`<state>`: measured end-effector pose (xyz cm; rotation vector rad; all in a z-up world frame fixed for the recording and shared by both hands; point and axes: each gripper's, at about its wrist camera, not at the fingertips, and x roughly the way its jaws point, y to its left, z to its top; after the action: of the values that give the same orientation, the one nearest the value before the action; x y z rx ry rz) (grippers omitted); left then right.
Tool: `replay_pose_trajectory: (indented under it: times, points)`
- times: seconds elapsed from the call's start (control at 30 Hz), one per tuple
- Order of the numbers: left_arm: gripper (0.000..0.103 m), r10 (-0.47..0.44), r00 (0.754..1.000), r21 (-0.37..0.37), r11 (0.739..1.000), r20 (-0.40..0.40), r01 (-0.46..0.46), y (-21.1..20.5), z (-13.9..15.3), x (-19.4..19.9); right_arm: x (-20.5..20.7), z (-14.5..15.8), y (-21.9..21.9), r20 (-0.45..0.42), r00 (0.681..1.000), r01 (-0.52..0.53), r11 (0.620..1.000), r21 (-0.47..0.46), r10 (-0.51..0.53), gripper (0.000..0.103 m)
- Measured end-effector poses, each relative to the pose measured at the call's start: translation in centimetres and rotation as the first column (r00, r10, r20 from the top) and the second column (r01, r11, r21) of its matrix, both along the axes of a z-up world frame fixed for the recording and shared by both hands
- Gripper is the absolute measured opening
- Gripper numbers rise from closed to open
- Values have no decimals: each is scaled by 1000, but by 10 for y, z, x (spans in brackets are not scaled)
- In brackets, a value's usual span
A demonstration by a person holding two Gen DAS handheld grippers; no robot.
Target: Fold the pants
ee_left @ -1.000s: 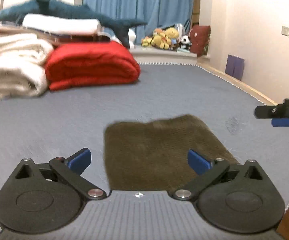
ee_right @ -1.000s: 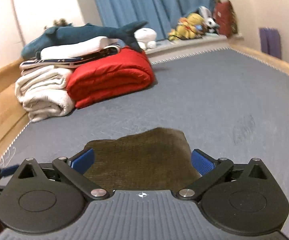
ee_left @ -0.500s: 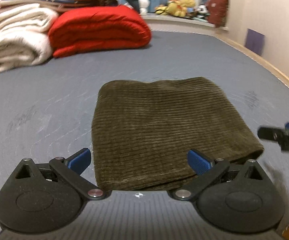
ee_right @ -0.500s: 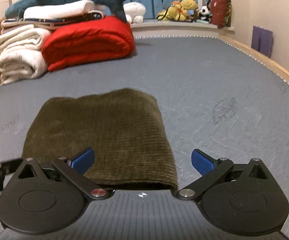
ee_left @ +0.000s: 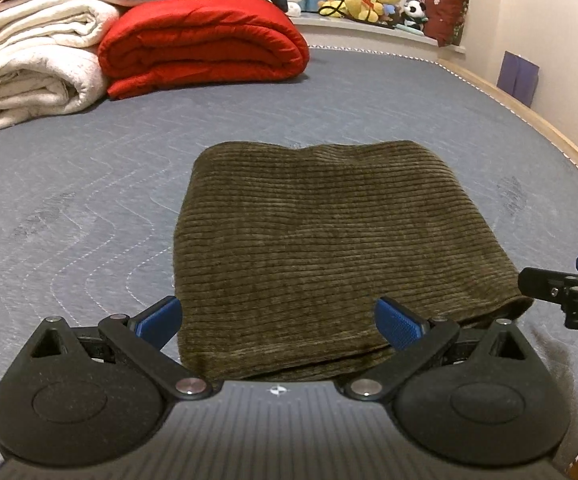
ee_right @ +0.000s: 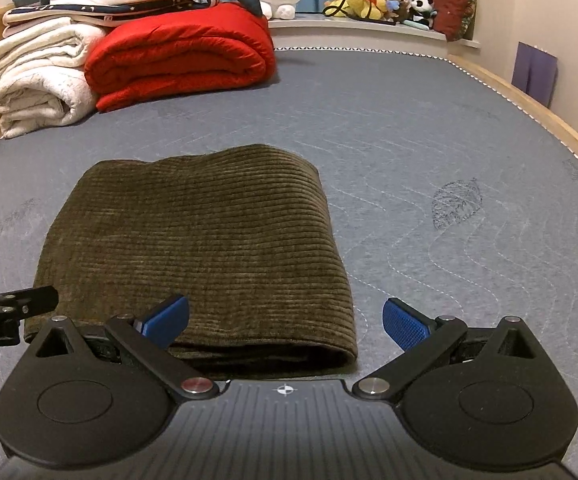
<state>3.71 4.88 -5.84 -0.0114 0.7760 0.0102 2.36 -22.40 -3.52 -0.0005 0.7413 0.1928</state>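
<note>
Pants lie folded compact on bed, just ahead of left claw and right claw; both wide, empty, probably released.

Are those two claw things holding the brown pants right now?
No. Left gripper and right gripper are both open, holding nothing; the folded pants lie free.

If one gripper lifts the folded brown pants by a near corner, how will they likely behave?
The pants are soft ribbed cloth, so they would probably droop and not stay flat. The stacked layers at the near edge look loose and could fall open. The ribbed surface probably grips well, so slipping seems unlikely.
</note>
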Motion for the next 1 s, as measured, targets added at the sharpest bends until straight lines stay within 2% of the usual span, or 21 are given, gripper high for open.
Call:
replay_pose_trajectory:
  times: [1.0]
  points:
    - [103, -11, 1000, -12, 1000, -23, 11, 1, -3, -4, 0, -1, 3, -7, 1000, -19, 1000, 0, 19, 102]
